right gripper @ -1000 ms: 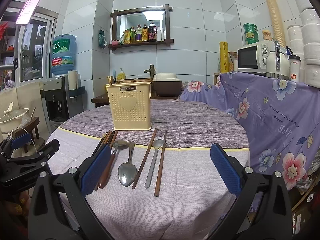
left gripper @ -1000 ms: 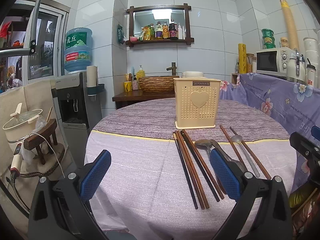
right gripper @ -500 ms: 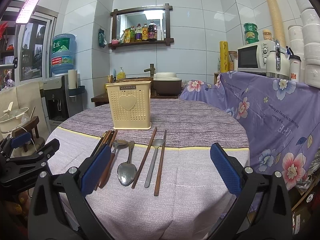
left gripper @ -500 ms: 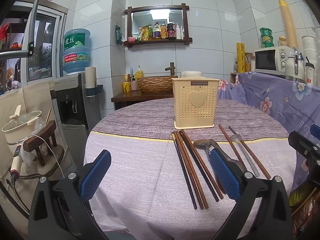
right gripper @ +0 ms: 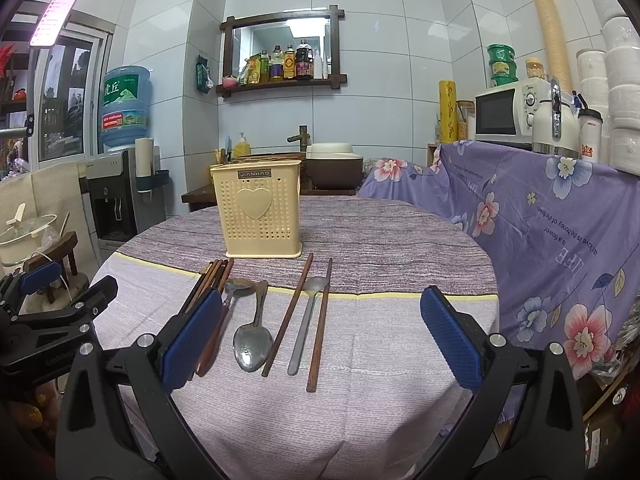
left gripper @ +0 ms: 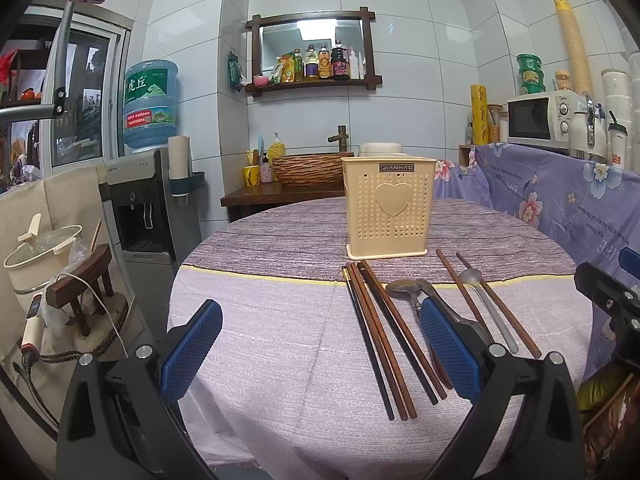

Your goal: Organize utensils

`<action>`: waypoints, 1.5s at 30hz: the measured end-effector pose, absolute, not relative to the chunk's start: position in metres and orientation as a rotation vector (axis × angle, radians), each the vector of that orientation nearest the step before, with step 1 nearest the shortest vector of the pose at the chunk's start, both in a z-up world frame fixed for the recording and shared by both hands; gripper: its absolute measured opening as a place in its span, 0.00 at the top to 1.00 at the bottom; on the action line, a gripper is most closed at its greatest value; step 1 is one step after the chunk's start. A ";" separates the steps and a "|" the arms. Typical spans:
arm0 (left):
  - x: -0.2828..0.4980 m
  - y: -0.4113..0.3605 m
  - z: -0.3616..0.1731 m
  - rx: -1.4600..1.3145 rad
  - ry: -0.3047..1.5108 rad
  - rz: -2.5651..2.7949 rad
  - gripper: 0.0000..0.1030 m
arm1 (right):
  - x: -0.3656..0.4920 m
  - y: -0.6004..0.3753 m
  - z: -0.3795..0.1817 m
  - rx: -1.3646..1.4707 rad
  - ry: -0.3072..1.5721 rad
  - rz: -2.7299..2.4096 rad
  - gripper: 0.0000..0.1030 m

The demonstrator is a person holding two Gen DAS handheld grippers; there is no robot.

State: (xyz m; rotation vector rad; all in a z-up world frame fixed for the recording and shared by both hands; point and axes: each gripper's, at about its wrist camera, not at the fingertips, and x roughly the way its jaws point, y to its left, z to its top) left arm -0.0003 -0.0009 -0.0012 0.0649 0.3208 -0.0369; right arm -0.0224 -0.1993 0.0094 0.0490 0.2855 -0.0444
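Observation:
A cream perforated utensil holder (left gripper: 389, 214) (right gripper: 259, 210) with a heart on its front stands upright on the round table. In front of it lie several brown and black chopsticks (left gripper: 384, 332) (right gripper: 210, 280), spoons (right gripper: 252, 340) (left gripper: 404, 288) and a slim grey spoon (right gripper: 306, 320) (left gripper: 486, 304) between two brown chopsticks (right gripper: 318, 332). My left gripper (left gripper: 320, 350) is open and empty above the table's near edge, left of the utensils. My right gripper (right gripper: 320, 336) is open and empty, hovering near the spoons and chopsticks.
The table (left gripper: 280, 320) wears a lilac and purple striped cloth. A floral purple cloth (right gripper: 560, 240) covers a counter on the right, with a microwave (right gripper: 508, 112). A water dispenser (left gripper: 152, 200) and a stool (left gripper: 80, 284) stand left. A sink counter (left gripper: 296, 184) is behind.
Both views shift only slightly; the left gripper edged a little. The utensils and holder have not moved, and both grippers stay open.

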 end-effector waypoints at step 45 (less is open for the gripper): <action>0.017 -0.001 -0.003 0.104 0.396 -0.043 0.04 | 0.002 -0.204 0.008 -0.012 0.367 -0.069 0.05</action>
